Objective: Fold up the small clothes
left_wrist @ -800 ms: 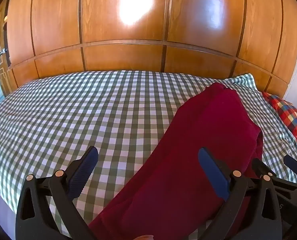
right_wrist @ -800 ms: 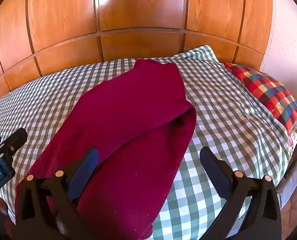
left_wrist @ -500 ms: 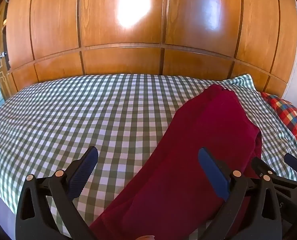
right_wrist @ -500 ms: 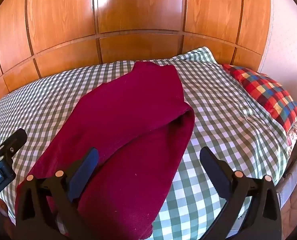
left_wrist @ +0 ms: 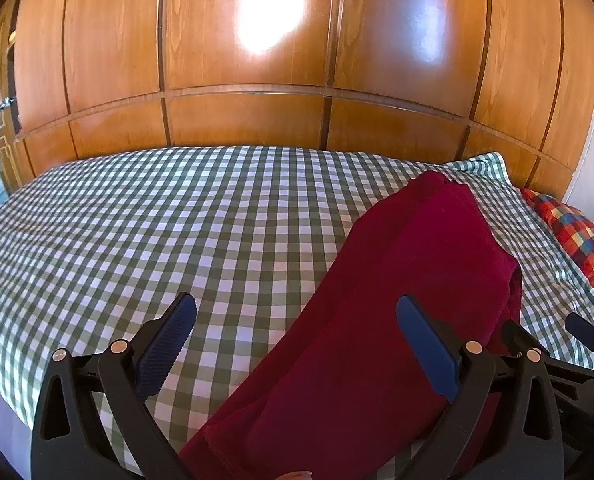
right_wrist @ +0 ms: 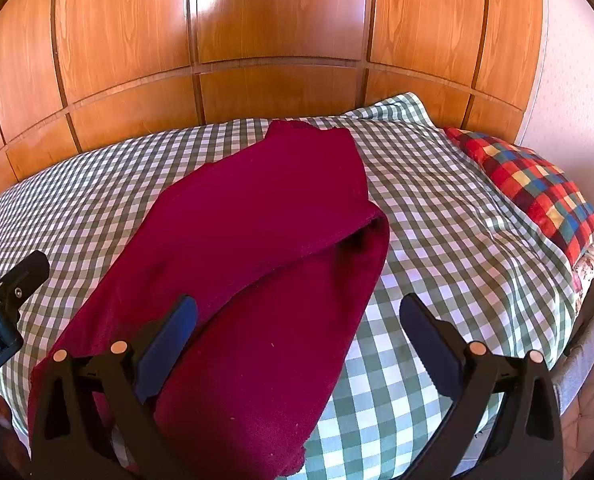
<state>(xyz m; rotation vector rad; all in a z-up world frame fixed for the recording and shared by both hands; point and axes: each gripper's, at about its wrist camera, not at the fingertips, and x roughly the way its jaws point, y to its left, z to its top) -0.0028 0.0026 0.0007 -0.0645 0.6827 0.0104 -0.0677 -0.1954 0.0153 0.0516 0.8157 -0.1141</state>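
A dark red garment (left_wrist: 409,292) lies folded lengthwise on the green checked bed (left_wrist: 177,232), one long strip running away from me. In the right wrist view the garment (right_wrist: 257,248) has its top layer lapped over the lower one. My left gripper (left_wrist: 297,340) is open and empty, above the garment's near left edge. My right gripper (right_wrist: 299,340) is open and empty, above the garment's near right part. The right gripper also shows at the right edge of the left wrist view (left_wrist: 553,344).
A wooden panelled wardrobe (left_wrist: 257,60) stands behind the bed. A red, blue and yellow checked pillow (right_wrist: 533,184) lies at the bed's right end by the white wall (right_wrist: 577,80). The bed's right edge (right_wrist: 581,344) drops off close by.
Both grippers have drawn back and up a little from the garment. The garment lies still and both stay open.
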